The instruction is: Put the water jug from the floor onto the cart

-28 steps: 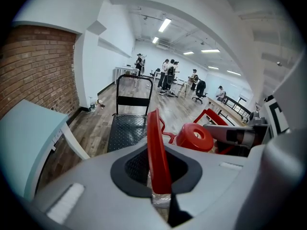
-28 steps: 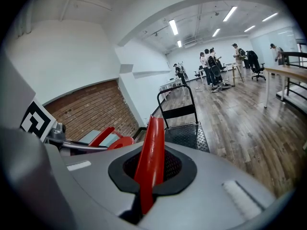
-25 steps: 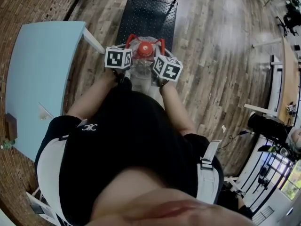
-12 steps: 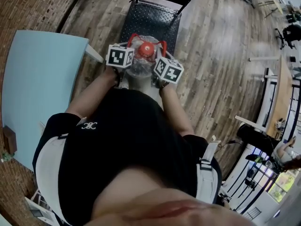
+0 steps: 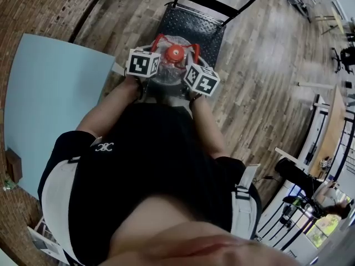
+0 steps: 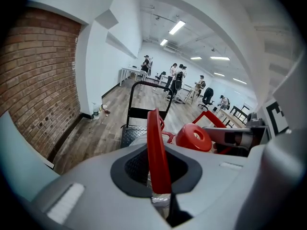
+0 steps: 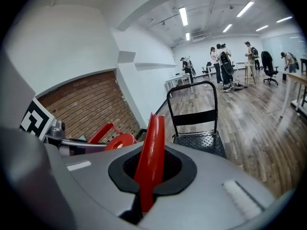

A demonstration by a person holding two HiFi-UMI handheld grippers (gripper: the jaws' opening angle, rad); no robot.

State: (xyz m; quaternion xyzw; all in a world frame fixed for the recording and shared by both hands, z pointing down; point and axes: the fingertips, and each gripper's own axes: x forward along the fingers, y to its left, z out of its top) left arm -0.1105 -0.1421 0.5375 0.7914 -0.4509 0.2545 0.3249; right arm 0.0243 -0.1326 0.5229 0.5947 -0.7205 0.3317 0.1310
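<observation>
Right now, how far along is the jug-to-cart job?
Done: left tool and right tool each clamp a red handle of the water jug. In hand: the jug hangs at the cart's near edge. Left: set it down there, then release.

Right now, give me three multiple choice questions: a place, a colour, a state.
1. Where is the cart? A ahead of the person; B behind them; C at their right.
2. What colour is the water jug's cap? A blue; B red; C white.
3. How are the left gripper and right gripper? A both open; B only one gripping; C each shut on a jug handle.
Answers: A, it shows beyond the jug; B, red in every view; C, a red handle sits clamped in each.
</observation>
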